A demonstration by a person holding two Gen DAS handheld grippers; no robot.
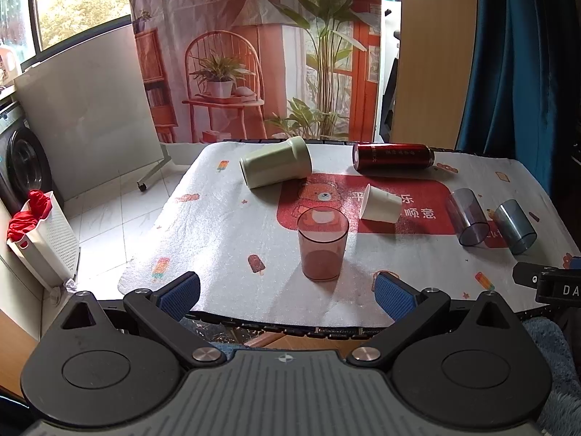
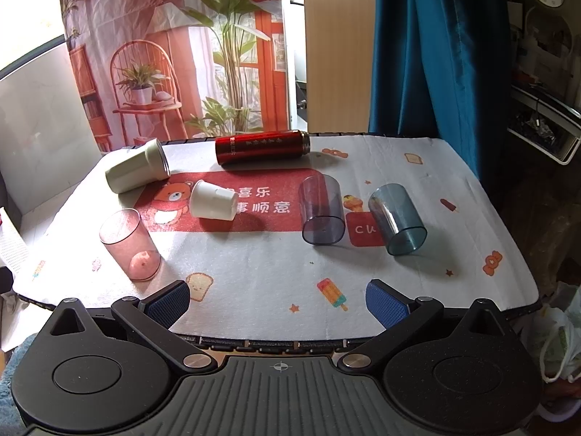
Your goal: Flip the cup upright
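A clear pink cup (image 1: pixel 322 247) (image 2: pixel 130 244) stands upright near the table's front. A white paper cup (image 1: pixel 381 204) (image 2: pixel 213 200), a green cup (image 1: pixel 276 167) (image 2: pixel 137 165), a red bottle (image 1: pixel 393 157) (image 2: pixel 262 146), a grey clear cup (image 1: pixel 467 221) (image 2: pixel 321 209) and a blue clear cup (image 1: pixel 515 226) (image 2: pixel 397 218) lie on their sides. My left gripper (image 1: pixel 287 295) is open and empty, just in front of the pink cup. My right gripper (image 2: pixel 277 303) is open and empty at the front edge, short of the grey and blue cups; its tip (image 1: pixel 544 281) shows in the left wrist view.
A printed cloth (image 1: pixel 225 239) (image 2: pixel 261 276) covers the table. A white laundry basket (image 1: pixel 47 243) and a washing machine (image 1: pixel 21 167) stand on the floor at left. A blue curtain (image 2: pixel 428 54) hangs at back right.
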